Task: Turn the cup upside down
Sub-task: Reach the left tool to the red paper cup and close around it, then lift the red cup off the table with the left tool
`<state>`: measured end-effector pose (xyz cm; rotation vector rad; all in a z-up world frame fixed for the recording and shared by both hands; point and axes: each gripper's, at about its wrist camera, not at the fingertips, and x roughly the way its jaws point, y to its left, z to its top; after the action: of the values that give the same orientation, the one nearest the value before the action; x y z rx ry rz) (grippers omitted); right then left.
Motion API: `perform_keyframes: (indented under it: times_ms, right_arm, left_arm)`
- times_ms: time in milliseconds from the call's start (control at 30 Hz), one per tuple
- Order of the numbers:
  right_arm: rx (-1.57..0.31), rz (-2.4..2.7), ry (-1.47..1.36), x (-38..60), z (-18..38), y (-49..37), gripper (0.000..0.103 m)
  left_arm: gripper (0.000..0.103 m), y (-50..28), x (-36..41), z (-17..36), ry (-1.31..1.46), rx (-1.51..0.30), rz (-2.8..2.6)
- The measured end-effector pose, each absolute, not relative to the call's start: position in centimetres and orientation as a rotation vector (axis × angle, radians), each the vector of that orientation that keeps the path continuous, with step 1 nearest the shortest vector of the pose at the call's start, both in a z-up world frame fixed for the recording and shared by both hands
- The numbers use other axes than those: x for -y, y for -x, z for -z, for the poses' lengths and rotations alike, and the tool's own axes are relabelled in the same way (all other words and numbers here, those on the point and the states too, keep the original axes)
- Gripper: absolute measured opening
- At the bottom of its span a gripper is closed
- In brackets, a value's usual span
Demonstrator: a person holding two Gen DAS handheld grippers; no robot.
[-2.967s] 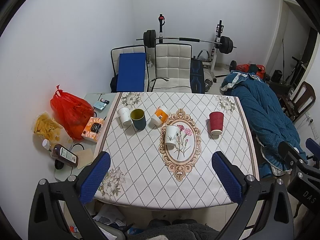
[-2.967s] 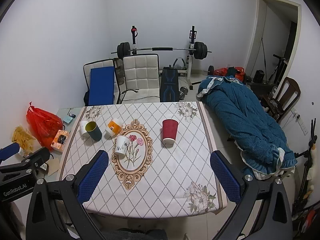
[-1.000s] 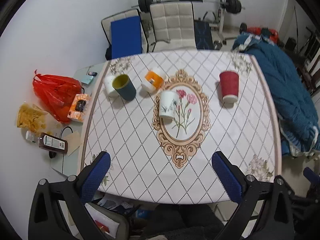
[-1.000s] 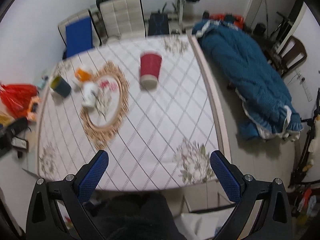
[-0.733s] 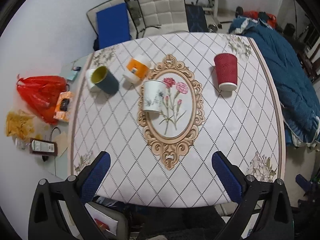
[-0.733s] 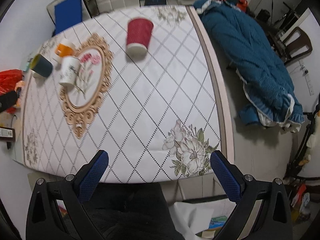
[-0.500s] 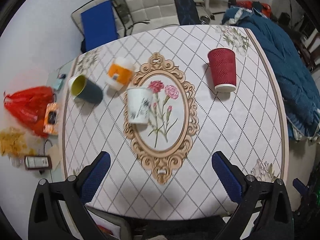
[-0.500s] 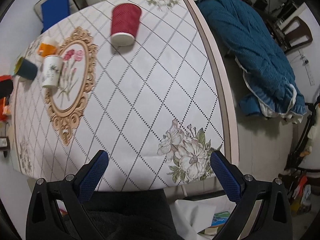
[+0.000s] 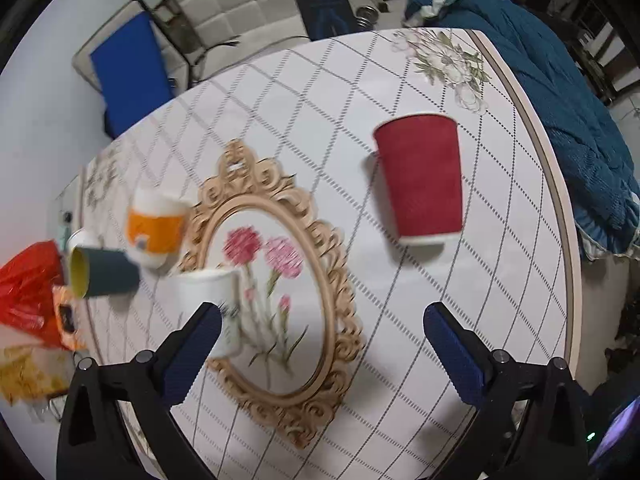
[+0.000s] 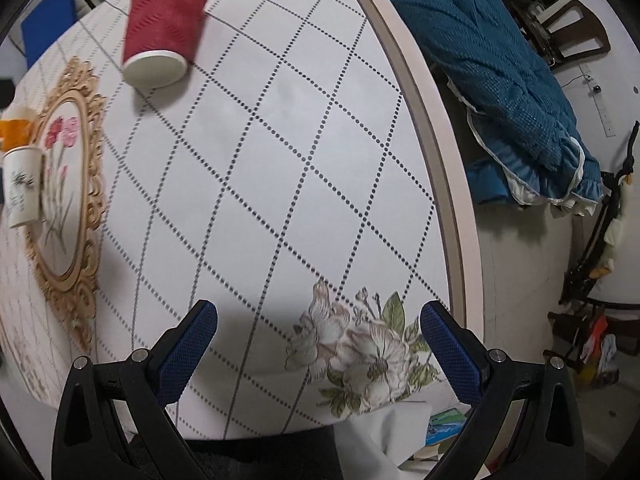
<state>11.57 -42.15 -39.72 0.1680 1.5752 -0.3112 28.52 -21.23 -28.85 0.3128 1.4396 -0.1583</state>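
A red paper cup (image 9: 420, 178) stands on the patterned tablecloth (image 9: 500, 280), its white rim nearest me; it also shows in the right wrist view (image 10: 162, 26) at top left. A white floral cup (image 9: 212, 300) stands by the gold oval print, just beyond my left gripper's left finger. An orange-and-white cup (image 9: 154, 232) and a dark teal cup (image 9: 102, 272) on its side are at the left. My left gripper (image 9: 320, 340) is open and empty above the table. My right gripper (image 10: 318, 344) is open and empty over the near right corner.
A blue quilt (image 10: 500, 72) lies right of the table edge (image 10: 444, 184). A red bag (image 9: 28, 292) and snacks sit at the left. White and blue chairs (image 9: 224, 12) stand behind the table. The white floral cup also shows in the right wrist view (image 10: 22, 184).
Both grippers have moved forward and down toward the table, so the cups look larger and closer. Both stay open. No cup has moved.
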Motion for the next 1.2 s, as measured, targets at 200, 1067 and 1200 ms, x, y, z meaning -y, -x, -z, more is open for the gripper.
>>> perform_keyframes:
  times_ms: [200, 1067, 1200]
  right_arm:
    - [-1.588, 0.322, -0.141, 42.3, 41.2, -14.4, 0.103]
    - [-1.636, 0.356, -0.052, 43.2, 44.3, -19.4, 0.103]
    - [-1.640, 0.349, -0.035, 42.9, 44.4, -19.5, 0.103]
  left_arm:
    - [0.103, -32.1, 24.1, 31.0, -0.295, -1.490, 0.223]
    - [0.080, -38.0, 32.2, 41.5, -0.434, -1.594, 0.330]
    - [0.079, -38.0, 32.2, 41.4, -0.448, -1.553, 0.339]
